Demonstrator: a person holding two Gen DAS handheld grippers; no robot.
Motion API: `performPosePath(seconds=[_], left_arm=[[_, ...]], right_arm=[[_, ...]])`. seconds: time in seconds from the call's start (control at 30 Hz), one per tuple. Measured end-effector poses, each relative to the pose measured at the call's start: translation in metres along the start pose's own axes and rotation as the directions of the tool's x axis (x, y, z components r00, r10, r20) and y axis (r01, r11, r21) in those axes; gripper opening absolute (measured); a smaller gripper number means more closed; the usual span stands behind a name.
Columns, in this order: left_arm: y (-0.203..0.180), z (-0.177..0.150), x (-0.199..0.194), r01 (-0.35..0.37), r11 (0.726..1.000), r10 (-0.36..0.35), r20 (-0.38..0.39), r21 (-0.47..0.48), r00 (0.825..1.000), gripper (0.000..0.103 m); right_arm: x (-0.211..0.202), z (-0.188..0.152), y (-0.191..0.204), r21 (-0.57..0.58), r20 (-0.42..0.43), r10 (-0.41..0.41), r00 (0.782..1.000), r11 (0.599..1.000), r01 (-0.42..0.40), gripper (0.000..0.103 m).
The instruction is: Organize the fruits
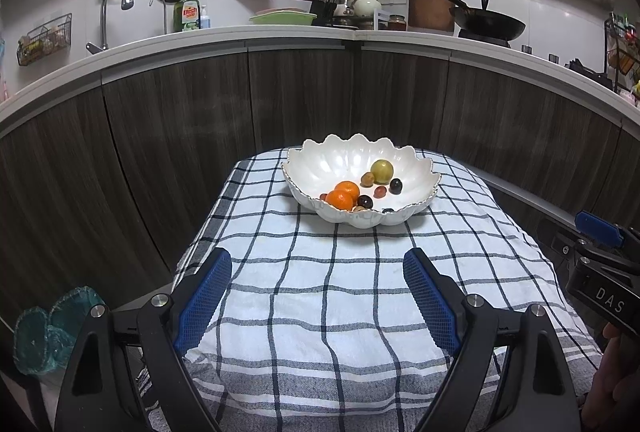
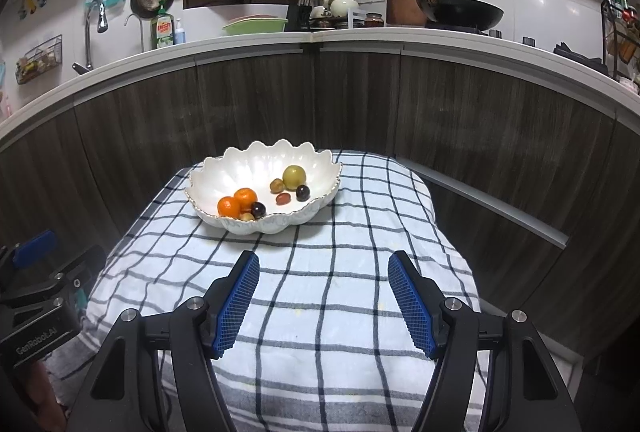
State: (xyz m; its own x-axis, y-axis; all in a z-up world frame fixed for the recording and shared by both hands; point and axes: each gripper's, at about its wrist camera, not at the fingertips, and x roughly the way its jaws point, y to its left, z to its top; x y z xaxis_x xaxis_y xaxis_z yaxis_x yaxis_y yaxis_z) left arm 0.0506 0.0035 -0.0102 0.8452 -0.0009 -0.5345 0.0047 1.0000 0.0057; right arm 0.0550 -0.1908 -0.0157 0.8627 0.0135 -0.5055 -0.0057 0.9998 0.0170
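Green "Dish soap" bottle (image 1: 186, 11)

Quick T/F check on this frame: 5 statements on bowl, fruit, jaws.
1. The white scalloped bowl sits on the checked cloth. True.
2. The bowl holds three oranges. False: two oranges.
3. The left gripper holds a fruit. False: its jaws are open, with nothing between them.
4. The right gripper is open and holds nothing. True.
5. The yellow-green fruit lies on the cloth. False: it is in the bowl.
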Motion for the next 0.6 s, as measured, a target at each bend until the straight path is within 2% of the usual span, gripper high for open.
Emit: performPosePath(seconds=[0.6], left_arm=[[-0.0031,0.0007,-0.002,-0.011,1.0,0.011,0.001,0.014,1.0,0.088]], right_arm=[[-0.0022,0.0011,0.0012,0.007,0.002,0.002,1.0,1.0,-0.002,0.068]])
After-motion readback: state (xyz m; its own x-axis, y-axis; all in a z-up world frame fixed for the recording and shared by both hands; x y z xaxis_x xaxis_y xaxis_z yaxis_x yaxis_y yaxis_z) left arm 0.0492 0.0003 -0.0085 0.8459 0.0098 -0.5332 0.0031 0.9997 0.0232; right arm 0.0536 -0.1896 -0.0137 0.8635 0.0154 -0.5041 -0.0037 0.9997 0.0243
